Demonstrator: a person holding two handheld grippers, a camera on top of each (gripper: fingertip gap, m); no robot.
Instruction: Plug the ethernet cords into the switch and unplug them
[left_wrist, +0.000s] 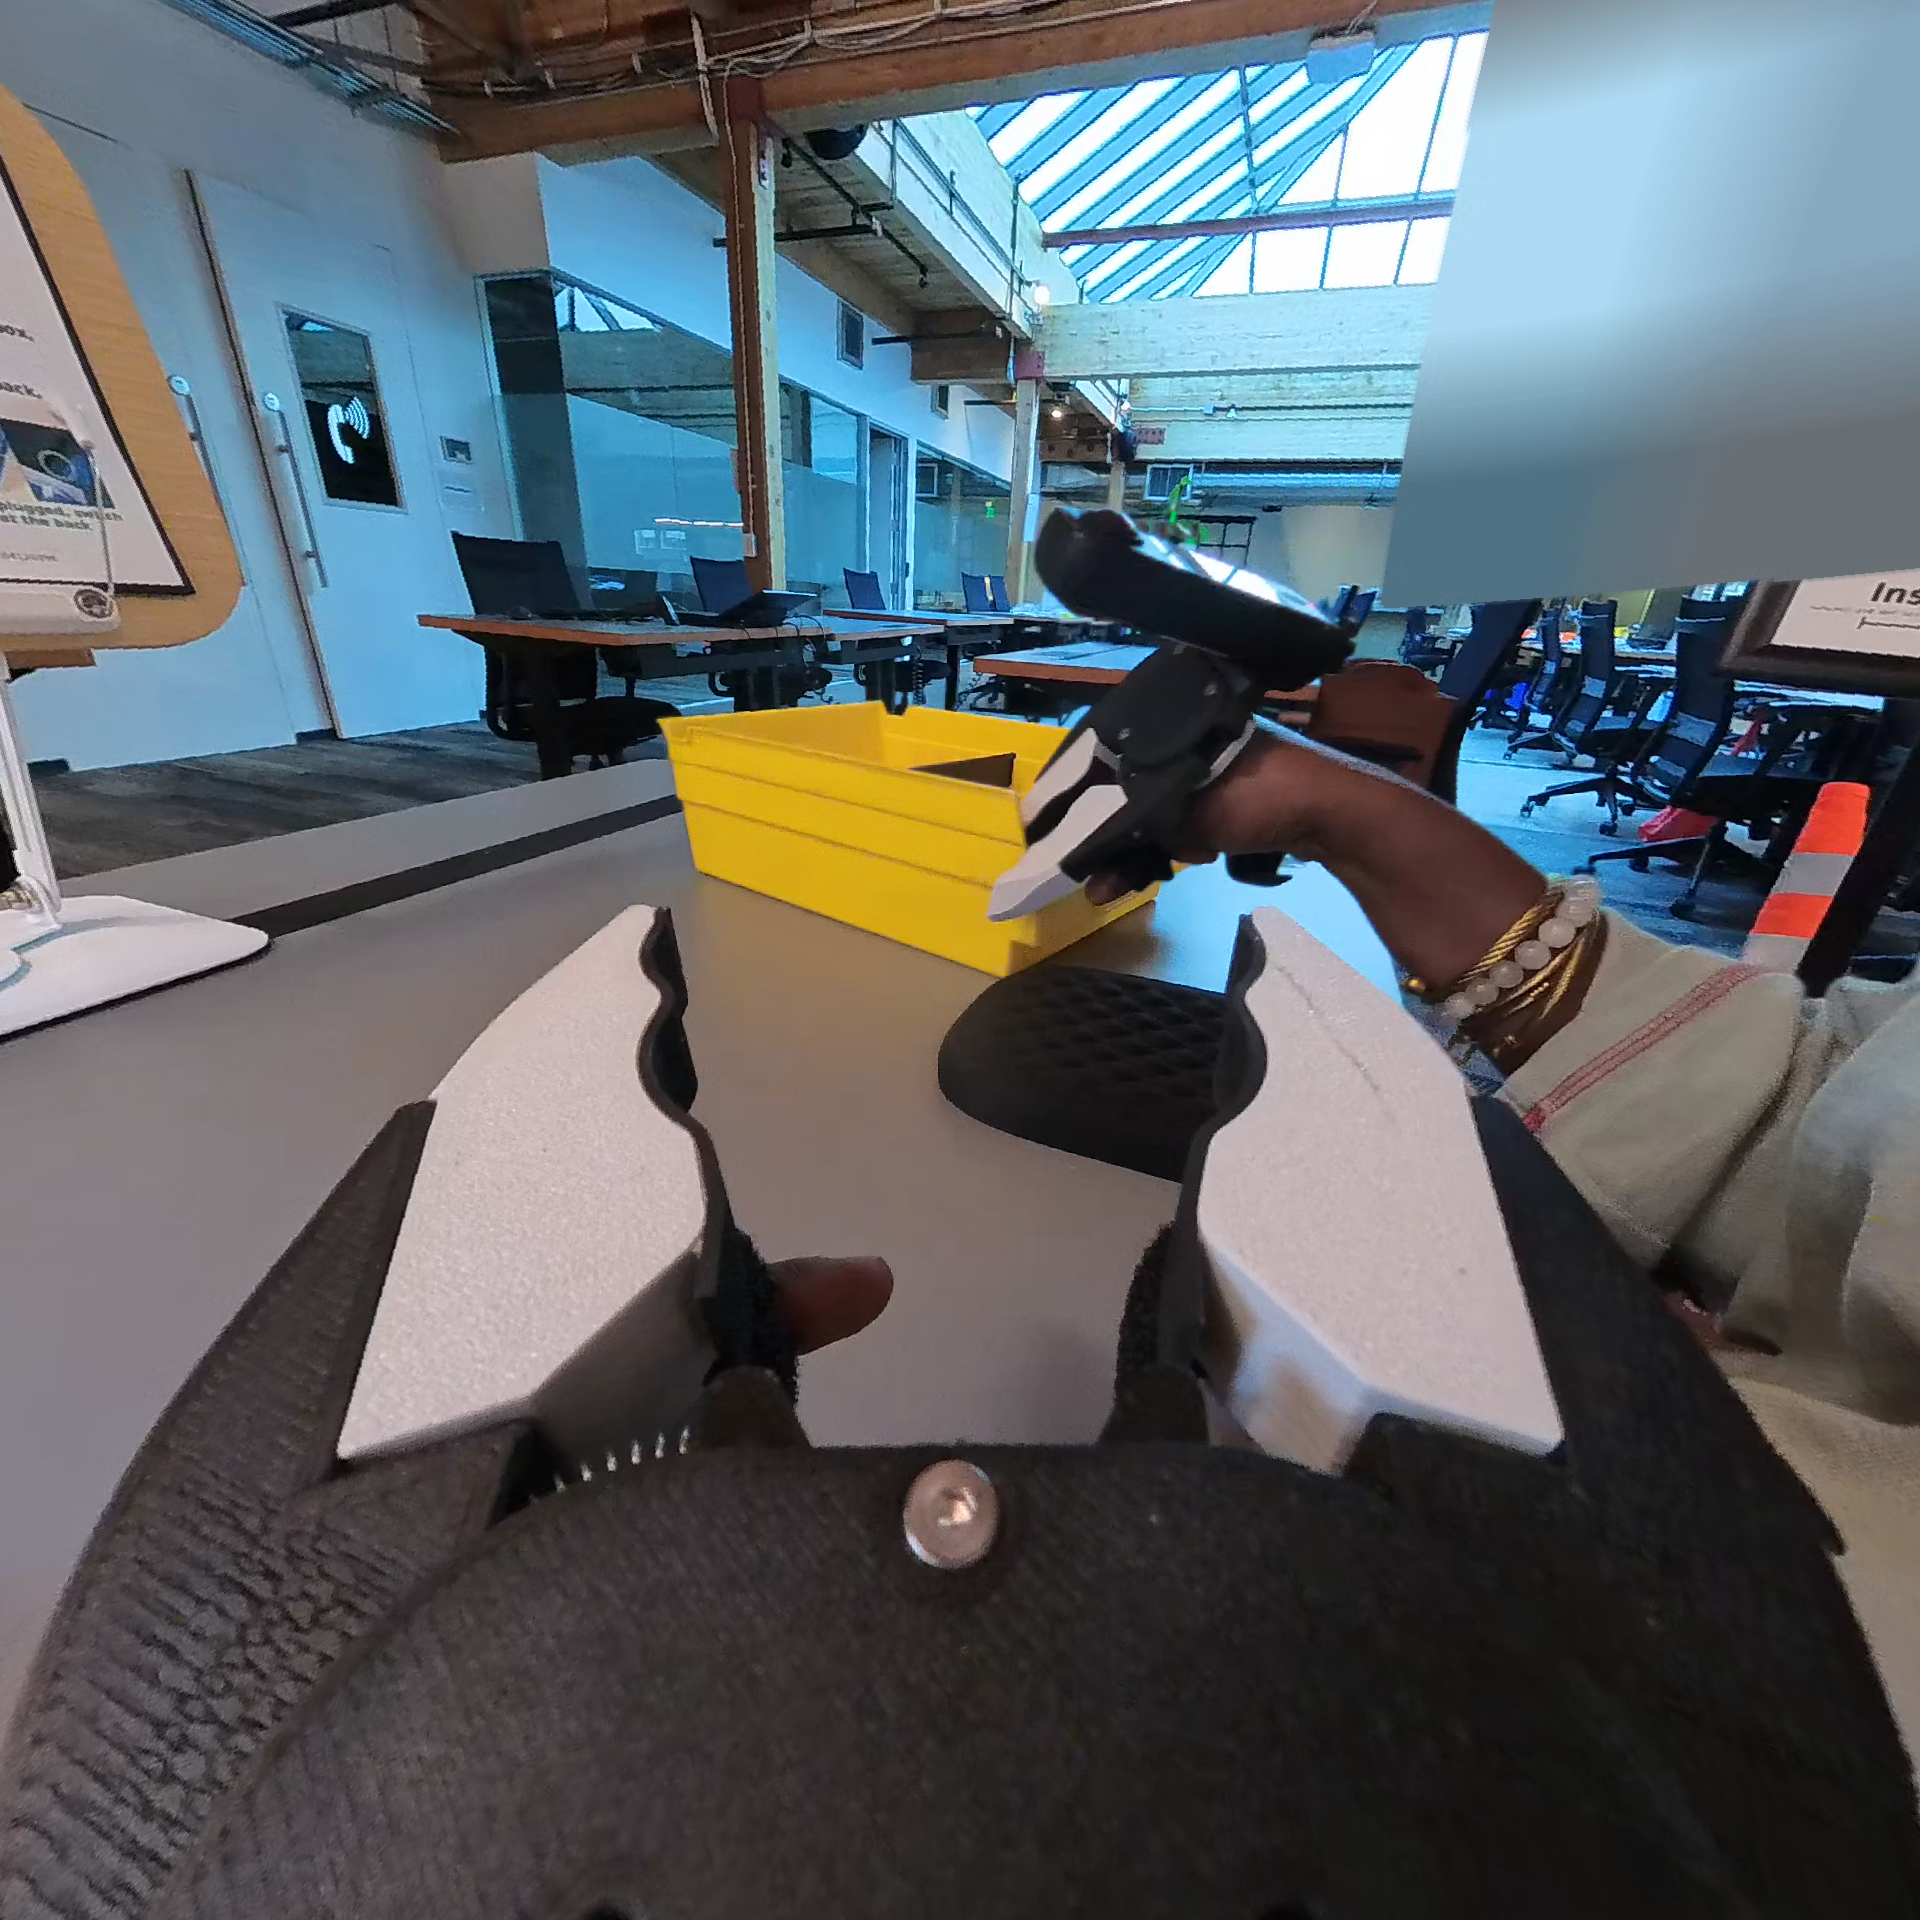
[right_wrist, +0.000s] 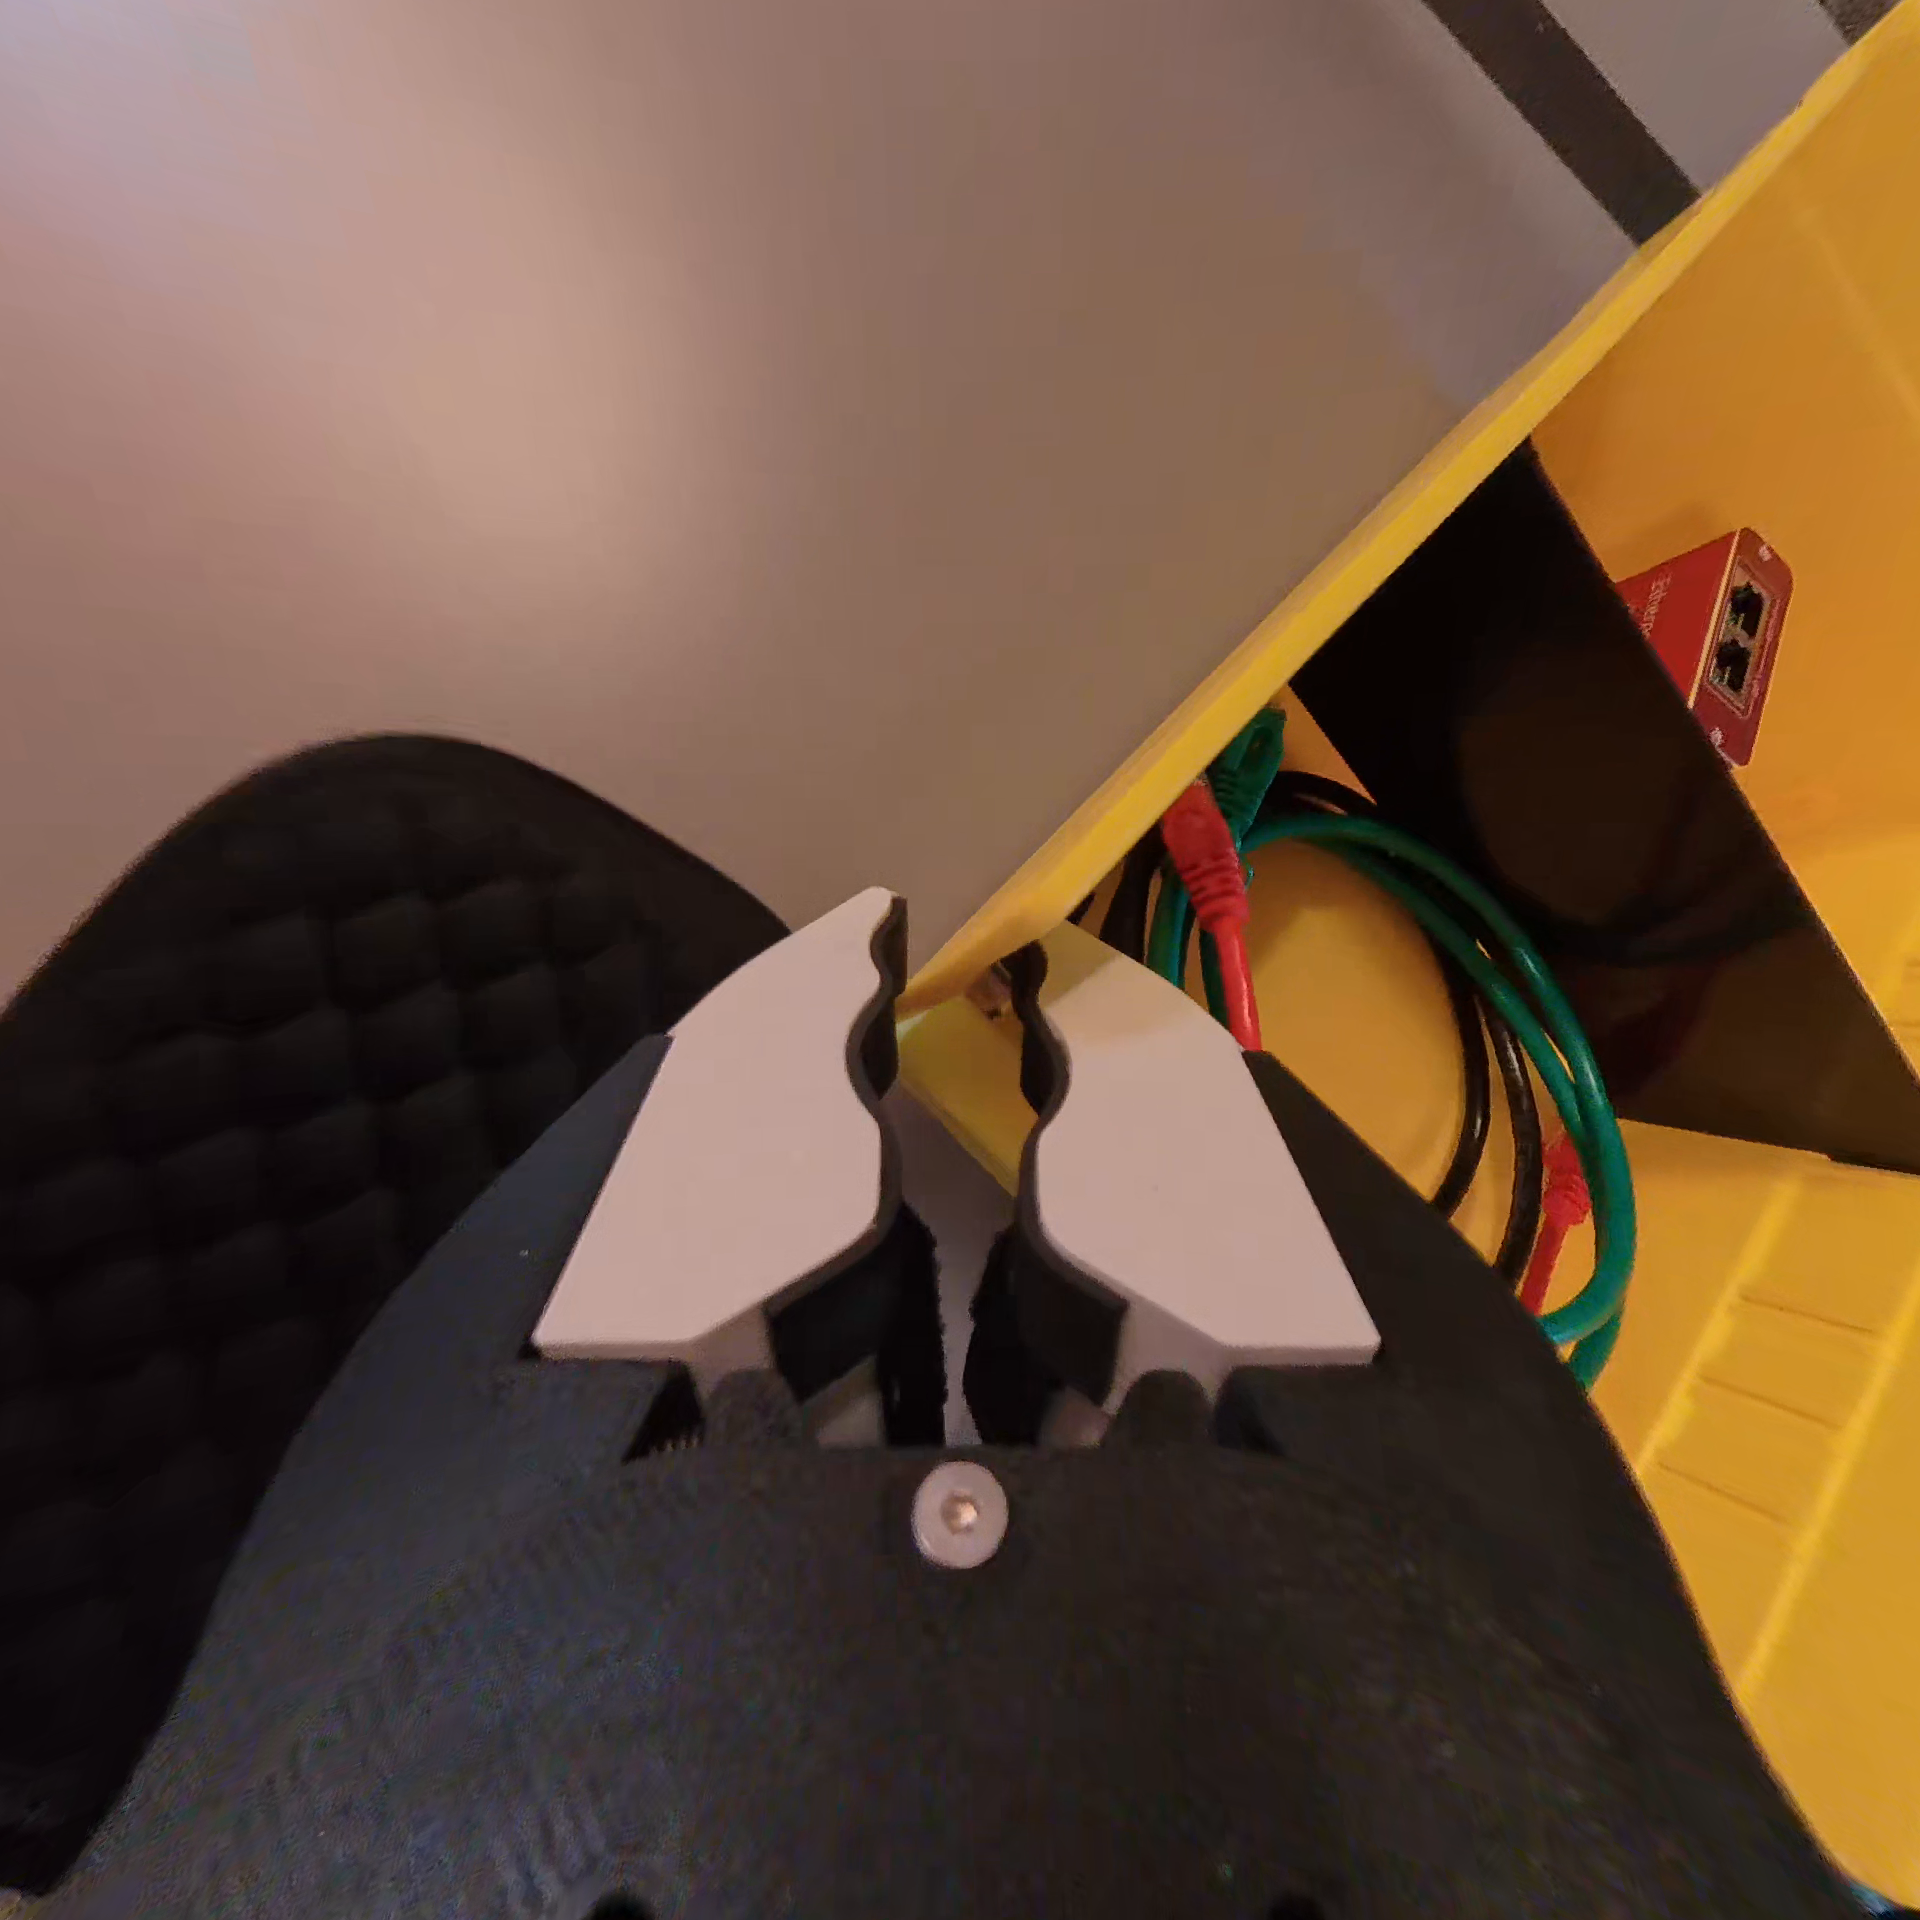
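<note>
Right wrist view: red switch (right_wrist: 1714, 649), white lettering on top, inside yellow bin (right_wrist: 1299, 665)

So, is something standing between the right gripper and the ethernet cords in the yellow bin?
Yes. The right gripper straddles the yellow plastic bin's wall at its near corner. The coiled green cord, red cord and black cord lie just inside it.

Print marks a framed poster (left_wrist: 73, 436), a sign (left_wrist: 1860, 613) and the red switch (right_wrist: 1704, 644).
</note>
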